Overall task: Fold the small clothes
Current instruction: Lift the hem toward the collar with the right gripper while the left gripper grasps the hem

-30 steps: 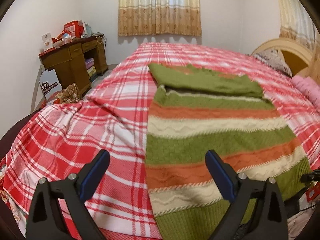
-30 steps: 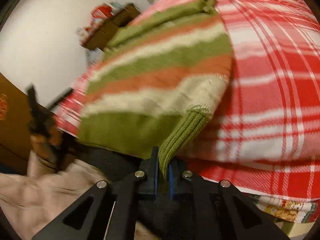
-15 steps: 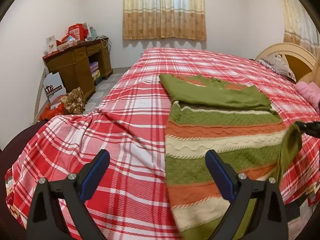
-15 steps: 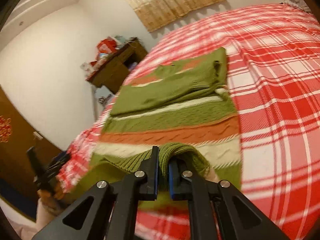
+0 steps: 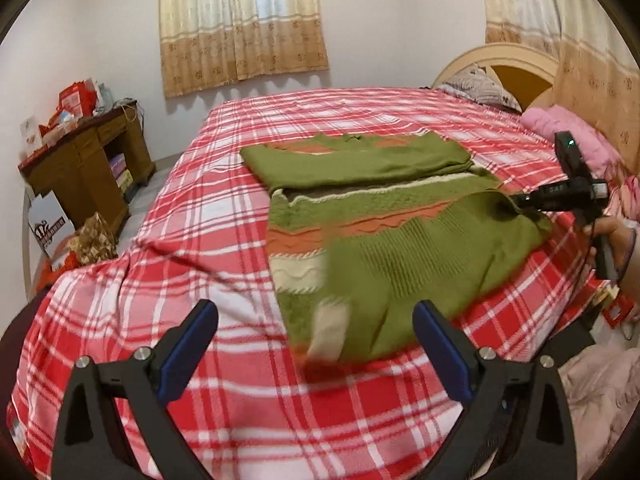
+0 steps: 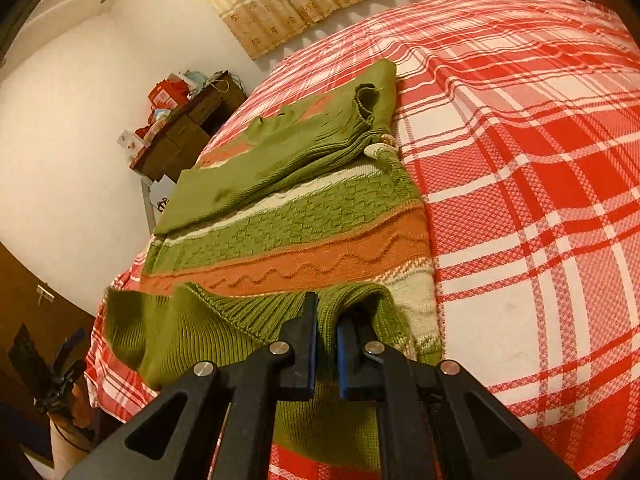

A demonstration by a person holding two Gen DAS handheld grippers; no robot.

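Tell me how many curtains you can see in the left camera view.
2: one curtain on the far wall beyond the bed, another curtain at right beside the headboard. More may be out of frame.

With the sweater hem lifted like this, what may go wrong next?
1. Only the right gripper holds the sweater, by one hem corner; the left gripper is open and holds nothing, so the fold may land crooked.
2. The sleeves folded across the chest lie loose, and dragging may disturb them.
3. The thin pinch might slip.
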